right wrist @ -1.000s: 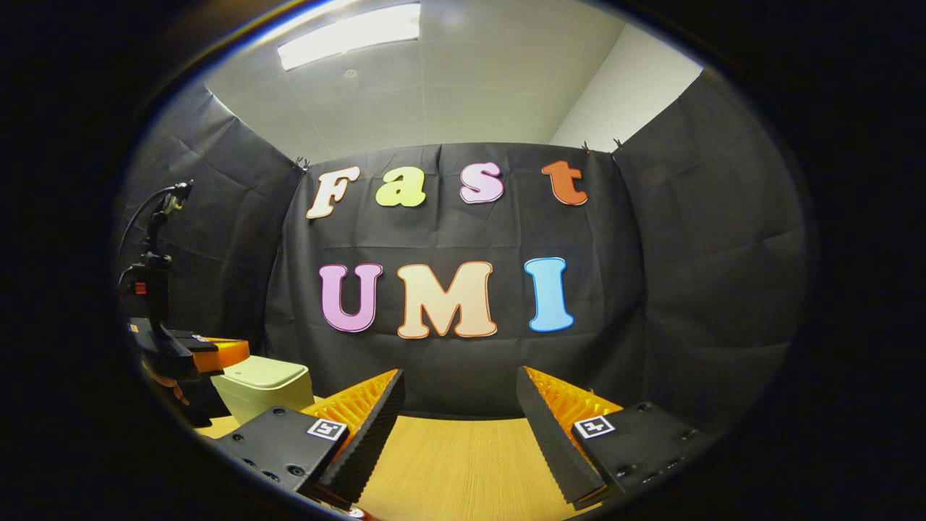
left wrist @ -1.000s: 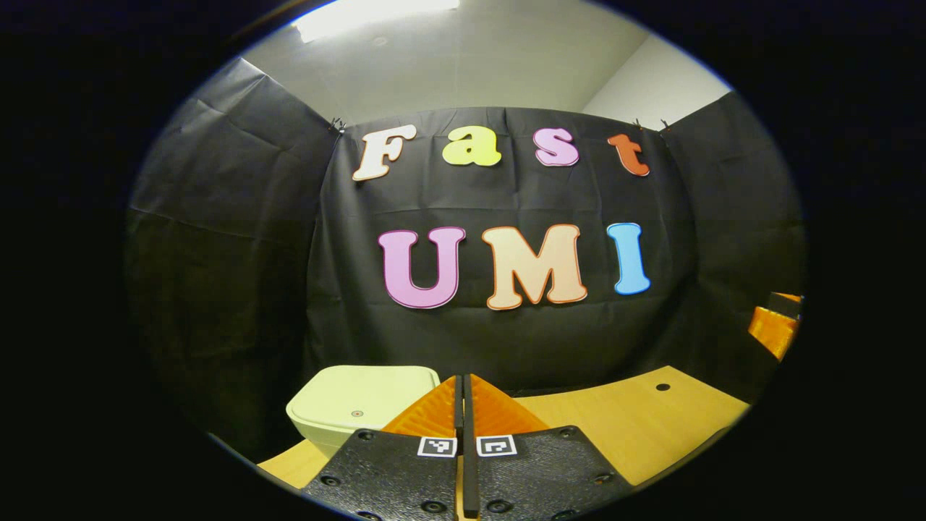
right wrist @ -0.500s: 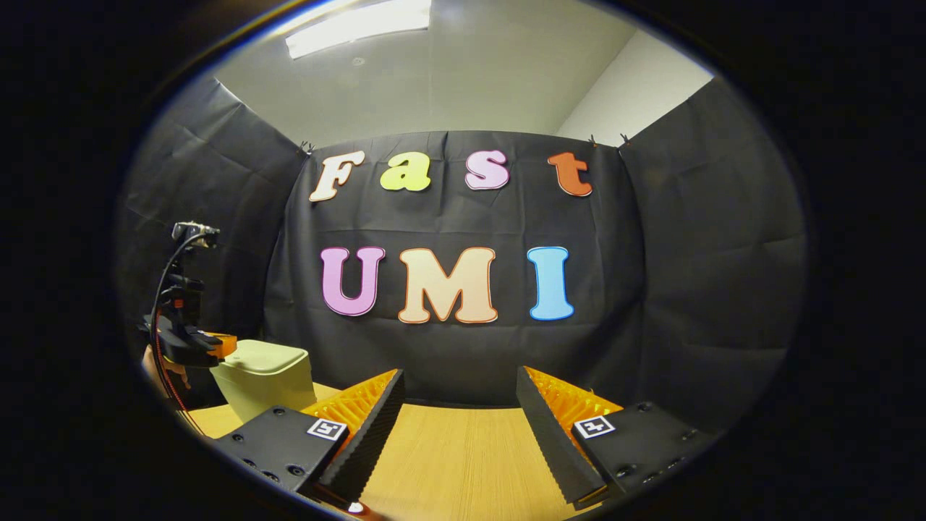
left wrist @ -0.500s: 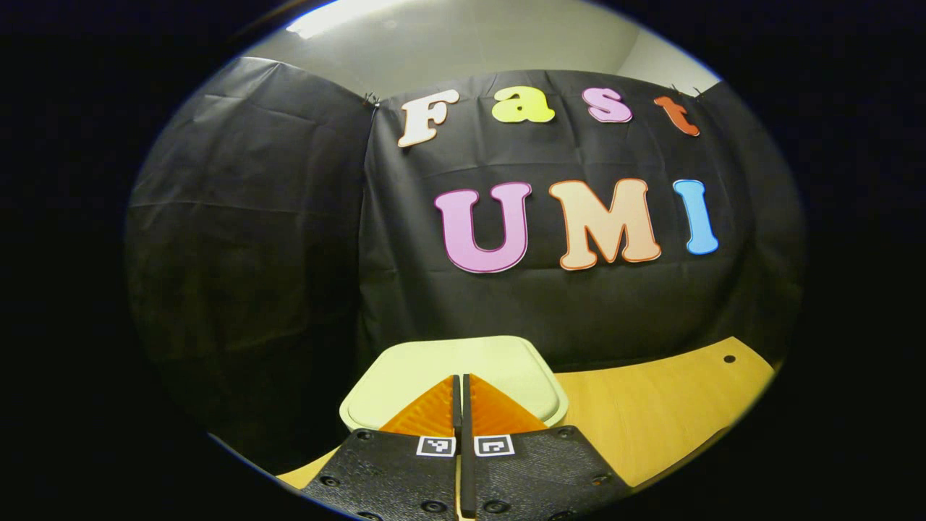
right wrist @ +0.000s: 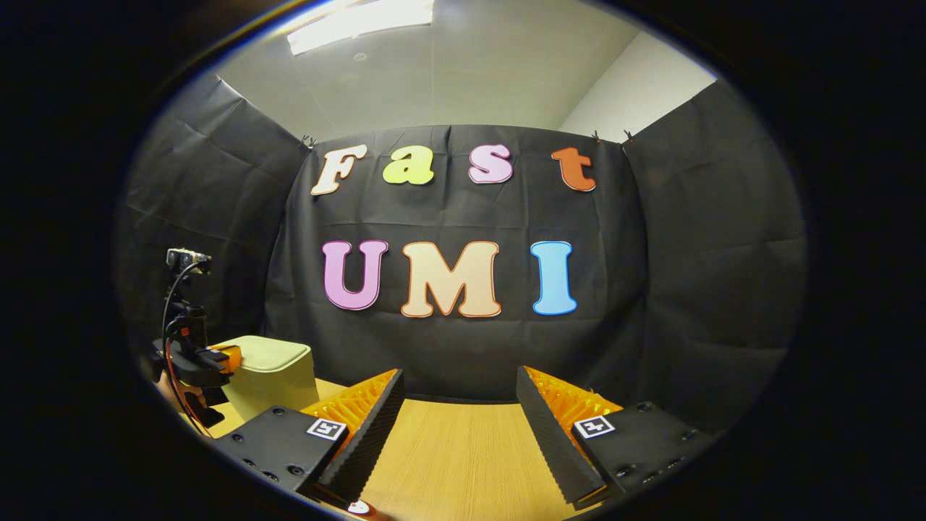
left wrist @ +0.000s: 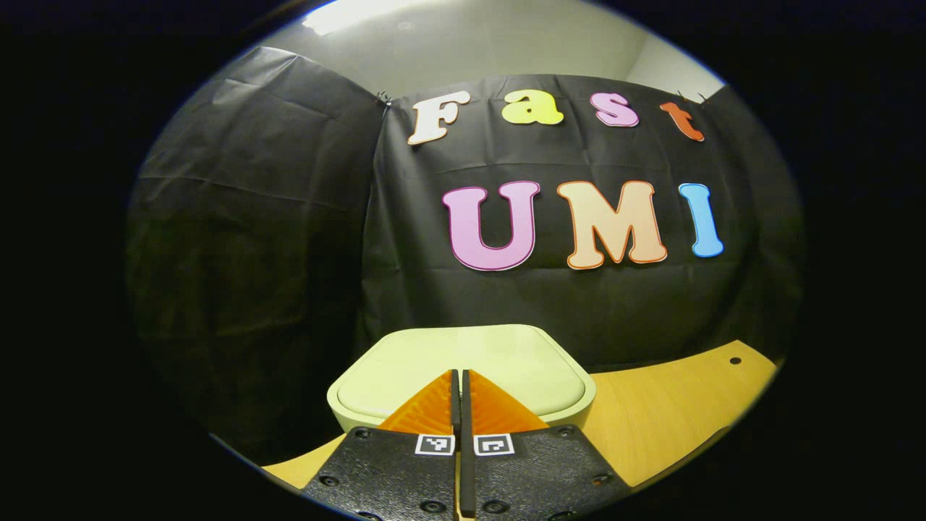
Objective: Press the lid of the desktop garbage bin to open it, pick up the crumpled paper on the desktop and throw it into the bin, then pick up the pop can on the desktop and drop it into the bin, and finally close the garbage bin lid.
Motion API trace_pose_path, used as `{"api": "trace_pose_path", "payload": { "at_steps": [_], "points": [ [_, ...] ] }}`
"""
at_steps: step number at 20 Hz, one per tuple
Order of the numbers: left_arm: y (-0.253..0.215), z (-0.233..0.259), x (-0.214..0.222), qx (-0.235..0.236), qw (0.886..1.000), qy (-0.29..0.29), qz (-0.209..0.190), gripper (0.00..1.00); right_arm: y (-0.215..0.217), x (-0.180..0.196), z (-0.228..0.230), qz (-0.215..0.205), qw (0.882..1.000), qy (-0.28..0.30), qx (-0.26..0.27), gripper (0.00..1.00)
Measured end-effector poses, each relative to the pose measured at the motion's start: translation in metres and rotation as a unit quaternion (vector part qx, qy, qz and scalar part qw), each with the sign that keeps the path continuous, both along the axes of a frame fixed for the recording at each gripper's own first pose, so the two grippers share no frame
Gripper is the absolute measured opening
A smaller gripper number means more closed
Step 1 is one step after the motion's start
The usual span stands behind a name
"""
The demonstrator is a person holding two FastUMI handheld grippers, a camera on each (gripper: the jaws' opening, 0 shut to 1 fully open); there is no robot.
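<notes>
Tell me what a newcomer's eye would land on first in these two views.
First the pale green garbage bin, lid down, at the left end of the wooden desktop before the black cloth wall, with the left tongs pressed together over the lid's near edge. In the right gripper view, the right tongs stand wide open over bare desktop, and the bin sits far left with the left tongs at its top edge.

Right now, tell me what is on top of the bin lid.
The shut left tool is over the closed bin lid; contact is unclear. The bin's inside is covered.
</notes>
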State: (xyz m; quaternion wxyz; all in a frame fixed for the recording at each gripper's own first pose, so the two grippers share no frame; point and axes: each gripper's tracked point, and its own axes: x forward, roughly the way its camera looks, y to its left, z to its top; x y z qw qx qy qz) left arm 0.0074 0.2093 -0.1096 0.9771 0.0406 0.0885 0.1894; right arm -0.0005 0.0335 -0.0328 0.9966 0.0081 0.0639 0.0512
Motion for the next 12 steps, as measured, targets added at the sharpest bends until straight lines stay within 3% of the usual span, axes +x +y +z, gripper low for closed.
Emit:
{"api": "trace_pose_path", "payload": {
  "at_steps": [2, 4, 6, 9, 10, 12],
  "points": [
    [0.000, 0.019, -0.006, -0.014, 0.999, -0.029, 0.005, 0.00, -0.005, -0.003, 0.002, 0.000, 1.000, -0.005, -0.001, 0.98],
    [-0.003, 0.030, -0.009, 0.006, 0.999, -0.034, 0.010, 0.00, -0.012, -0.002, 0.004, -0.003, 1.000, -0.011, -0.005, 0.98],
    [-0.025, 0.055, -0.010, 0.029, 0.998, -0.047, -0.019, 0.00, -0.018, 0.000, 0.002, -0.004, 1.000, -0.007, 0.003, 0.98],
    [-0.051, 0.074, -0.016, 0.003, 0.996, -0.070, -0.057, 0.00, -0.025, 0.004, -0.008, 0.000, 1.000, 0.006, 0.011, 0.98],
    [-0.061, 0.078, -0.018, -0.007, 0.995, -0.077, -0.068, 0.09, -0.026, 0.007, -0.017, 0.004, 1.000, 0.021, 0.014, 0.98],
    [-0.076, 0.083, -0.022, -0.012, 0.993, -0.080, -0.087, 0.41, -0.027, 0.013, -0.043, 0.016, 0.998, 0.063, 0.019, 0.98]
  ]
}}
